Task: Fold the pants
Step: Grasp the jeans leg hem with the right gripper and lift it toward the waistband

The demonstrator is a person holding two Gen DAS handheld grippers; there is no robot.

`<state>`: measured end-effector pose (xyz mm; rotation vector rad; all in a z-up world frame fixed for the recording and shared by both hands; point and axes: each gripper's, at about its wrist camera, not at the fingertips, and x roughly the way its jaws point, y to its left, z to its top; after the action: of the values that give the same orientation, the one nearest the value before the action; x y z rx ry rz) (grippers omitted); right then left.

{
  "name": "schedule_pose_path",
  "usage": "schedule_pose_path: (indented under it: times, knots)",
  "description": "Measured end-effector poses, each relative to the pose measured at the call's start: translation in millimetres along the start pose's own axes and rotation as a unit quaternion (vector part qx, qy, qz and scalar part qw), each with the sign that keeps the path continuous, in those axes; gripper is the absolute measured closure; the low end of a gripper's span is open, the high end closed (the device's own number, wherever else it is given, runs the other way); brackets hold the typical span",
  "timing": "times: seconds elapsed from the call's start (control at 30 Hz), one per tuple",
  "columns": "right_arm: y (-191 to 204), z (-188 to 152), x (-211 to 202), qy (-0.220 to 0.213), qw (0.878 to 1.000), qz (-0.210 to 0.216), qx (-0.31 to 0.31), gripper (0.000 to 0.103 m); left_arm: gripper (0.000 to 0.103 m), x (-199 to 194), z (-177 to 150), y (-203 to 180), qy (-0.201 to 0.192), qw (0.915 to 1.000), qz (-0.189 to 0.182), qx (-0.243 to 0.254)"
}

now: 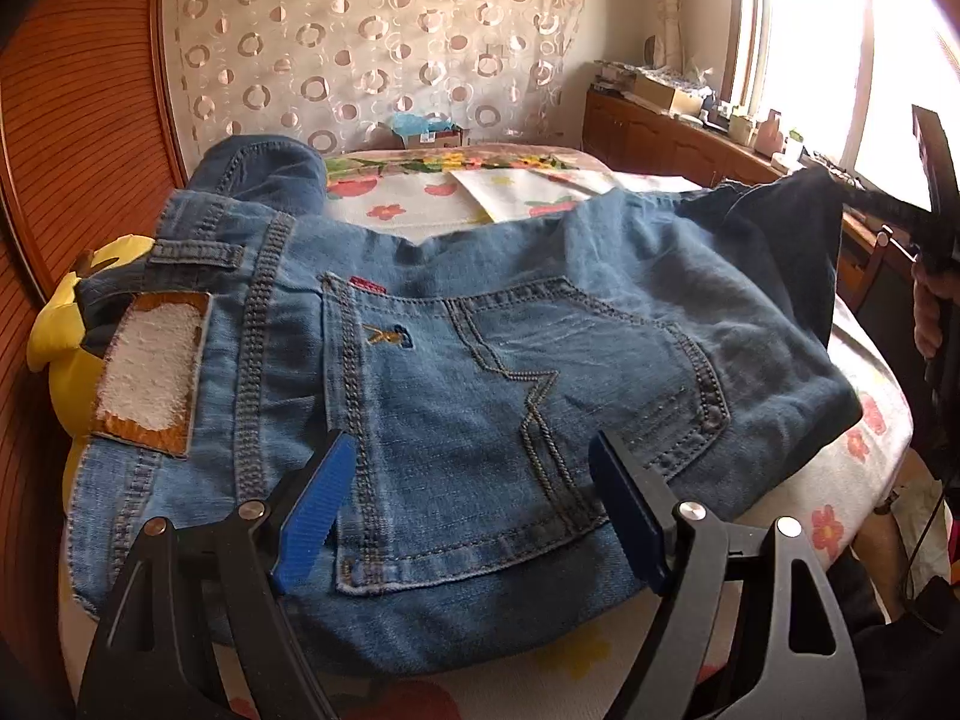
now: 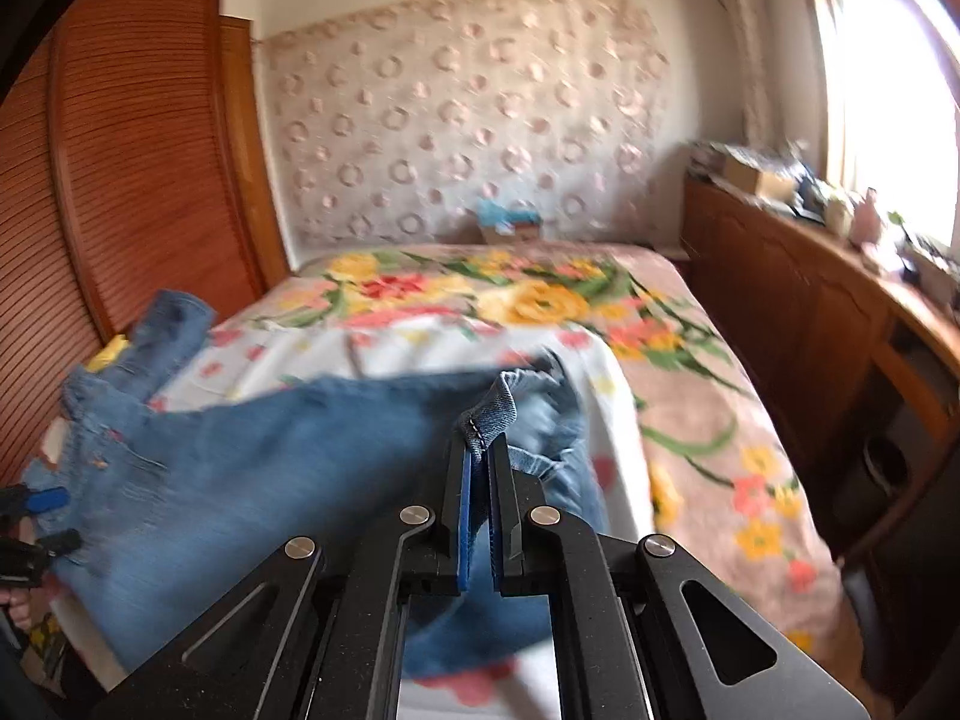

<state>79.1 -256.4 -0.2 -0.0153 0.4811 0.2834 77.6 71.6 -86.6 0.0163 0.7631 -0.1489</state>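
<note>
Left gripper [image 1: 474,504] hovering over seat of jeans [image 1: 480,372], blue pads spread wide, gripping nothing. Right gripper [image 2: 478,468] clamping tight on bunched denim edge, holding it lifted. Jeans lying across floral bedspread [image 2: 600,300], back pocket [image 1: 510,420] and waistband patch [image 1: 150,372] facing up, far end raised in right gripper. Yellow plush toy [image 1: 60,324] sitting just beside waistband, against wooden slatted headboard [image 1: 72,120].

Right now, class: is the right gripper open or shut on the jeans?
Shut. In the right wrist view the right gripper has its blue fingers pressed together, with a fold of the jeans pinched between them.
</note>
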Motion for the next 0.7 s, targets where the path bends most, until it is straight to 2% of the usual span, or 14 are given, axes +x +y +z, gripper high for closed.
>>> schedule_pose_path:
  times: [0.23, 0.47, 0.57, 0.63, 0.67, 0.7]
  knots:
    - [67, 35, -25, -0.038, 0.994, 0.069, -0.069, 0.099, 0.022, -25, 6, 13, -0.028, 0.9996, 0.006, -0.008]
    - [149, 52, -53, -0.056, 0.974, 0.173, -0.136, 0.099, 0.022, -46, 7, 26, -0.048, 0.9986, 0.018, -0.015]
    - [166, 48, -55, -0.038, 0.967, 0.200, -0.156, 0.099, 0.022, -51, 7, 32, -0.052, 0.9983, 0.021, -0.016]
    - [169, 40, -51, -0.017, 0.962, 0.217, -0.163, 0.093, 0.022, -51, 8, 33, -0.053, 0.9983, 0.021, -0.016]
    - [167, 38, -49, -0.013, 0.963, 0.212, -0.169, 0.089, 0.022, -51, 8, 34, -0.053, 0.9983, 0.021, -0.016]
    - [165, 34, -47, -0.010, 0.963, 0.205, -0.174, 0.078, 0.022, -51, 8, 35, -0.053, 0.9983, 0.021, -0.016]
